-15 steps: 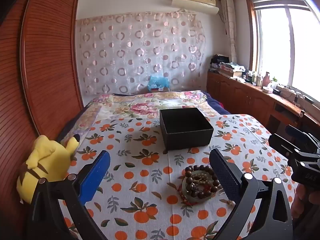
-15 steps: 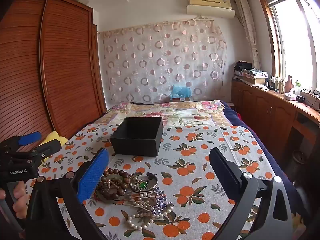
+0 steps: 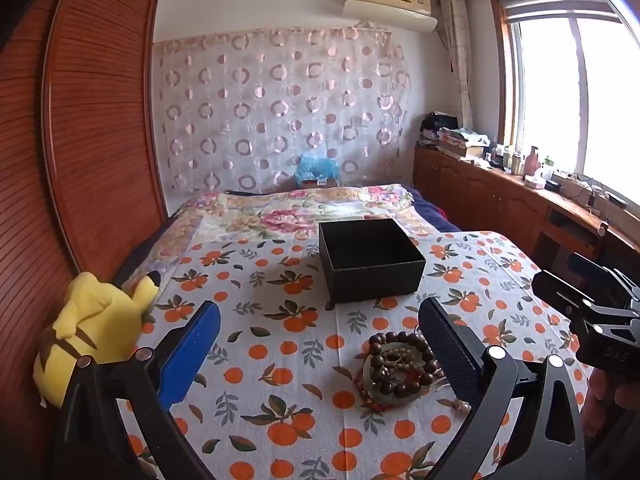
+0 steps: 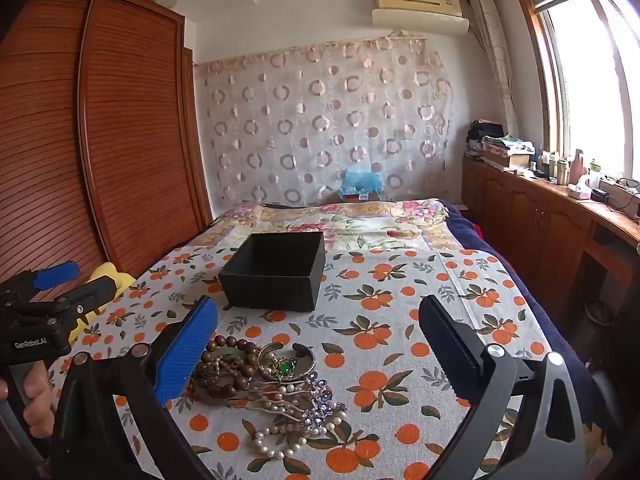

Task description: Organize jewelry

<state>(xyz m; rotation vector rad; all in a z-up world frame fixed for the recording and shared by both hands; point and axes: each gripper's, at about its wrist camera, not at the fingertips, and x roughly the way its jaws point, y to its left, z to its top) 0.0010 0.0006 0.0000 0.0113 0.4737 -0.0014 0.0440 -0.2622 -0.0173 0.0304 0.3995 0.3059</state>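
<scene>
Two grippers hang above a bed spread with an orange-print cloth [image 4: 400, 280], each with its jaws wide apart and nothing between them. From the left wrist camera, the left gripper [image 3: 320, 344] frames bare cloth, and the jewelry pile [image 3: 400, 368] sits just inside its black right finger, which hides the pile's far side; only a dark wooden bead bracelet [image 3: 396, 360] coiled over what may be a greenish bangle and some red beads can be made out there. The right wrist camera gives the fuller account: the same pile lies beside the blue left finger of the right gripper [image 4: 320, 340], and here a silver cuff with a green stone [image 4: 285, 365], a strand of pearls [image 4: 280, 440] and a purple-crystal piece [image 4: 320, 400] spill toward the camera, tangled and touching one another. An open black box [image 4: 276, 276] stands on the cloth beyond the pile, apart from it, its inside dark in both views. A yellow plush toy [image 3: 92, 328] lies at the bed's left edge against the wooden wardrobe, plain in the left view but mostly hidden behind the other gripper in the right one. Each camera catches the opposite gripper at its frame edge.
</scene>
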